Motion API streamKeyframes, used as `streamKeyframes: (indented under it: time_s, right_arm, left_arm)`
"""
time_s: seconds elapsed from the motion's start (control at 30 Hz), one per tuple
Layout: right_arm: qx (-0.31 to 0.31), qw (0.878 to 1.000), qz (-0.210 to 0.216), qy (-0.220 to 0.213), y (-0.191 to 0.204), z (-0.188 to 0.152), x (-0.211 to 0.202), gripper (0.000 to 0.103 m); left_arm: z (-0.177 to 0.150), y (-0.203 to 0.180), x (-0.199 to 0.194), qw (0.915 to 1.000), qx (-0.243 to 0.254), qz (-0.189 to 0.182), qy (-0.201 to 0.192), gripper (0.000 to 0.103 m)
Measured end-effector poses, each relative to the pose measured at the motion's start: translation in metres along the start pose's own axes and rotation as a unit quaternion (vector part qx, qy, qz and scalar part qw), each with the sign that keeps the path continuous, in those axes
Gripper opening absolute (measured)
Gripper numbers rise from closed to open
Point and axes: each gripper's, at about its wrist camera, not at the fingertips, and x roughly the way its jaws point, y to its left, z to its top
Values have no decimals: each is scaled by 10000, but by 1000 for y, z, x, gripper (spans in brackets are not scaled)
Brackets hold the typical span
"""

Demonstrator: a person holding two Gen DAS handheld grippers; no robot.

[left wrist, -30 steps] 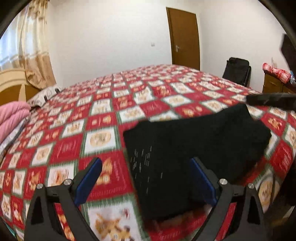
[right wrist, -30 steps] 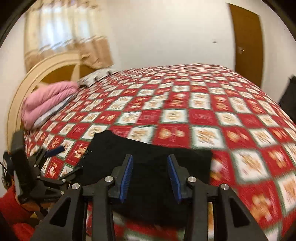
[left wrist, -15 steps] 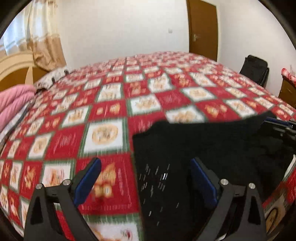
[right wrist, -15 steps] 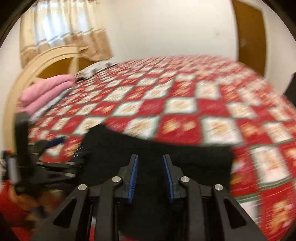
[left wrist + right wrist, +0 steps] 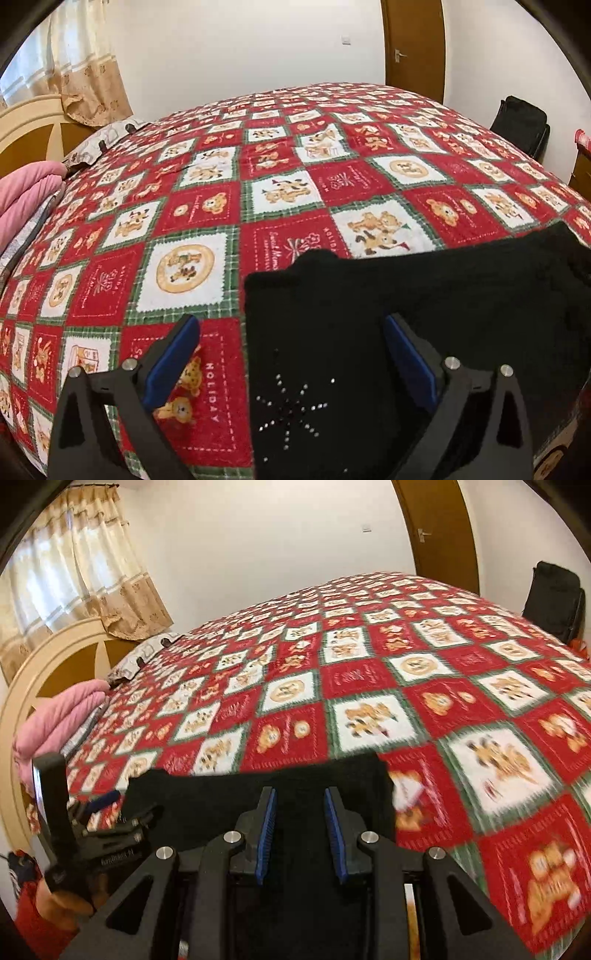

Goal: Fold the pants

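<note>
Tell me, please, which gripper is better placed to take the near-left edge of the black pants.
Left. The left gripper stands open astride the left edge of the black pants; the right gripper, its jaws narrowed, is over the cloth's middle.

Red, white and green holiday bedspread (image 5: pixel 229 206) across the bed. Pink folded bedding (image 5: pixel 26 195) by the cream headboard (image 5: pixel 48 672), beige curtain (image 5: pixel 77 572) behind. Brown door (image 5: pixel 412 48); black bag (image 5: pixel 524 123), possibly a suitcase, beside it.
</note>
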Motion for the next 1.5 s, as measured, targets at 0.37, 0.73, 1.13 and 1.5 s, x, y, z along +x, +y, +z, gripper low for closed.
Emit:
streamKeyframes:
  time_s: [0.37,0.73,1.13,1.5]
  right_arm:
    - [-209,9995,-208,-148,-3,-35,-7,37]
    - [-844,9953,-461,117,30,-35,-19,54]
    - [13,9998,-167,-140,2,-26,-41,55]
    - [1215,9926,-20,-40,-60,-41,-25,64]
  left_arm:
    - [-24,18,-15,9994,-328,-105,69,103]
    - [-47,25,-46,9987,-240,-175,408,102]
    - [-47,34,-60,9980,-346,-491,183,100]
    - [-27,50,-37,9893,-946,-1114,17,100]
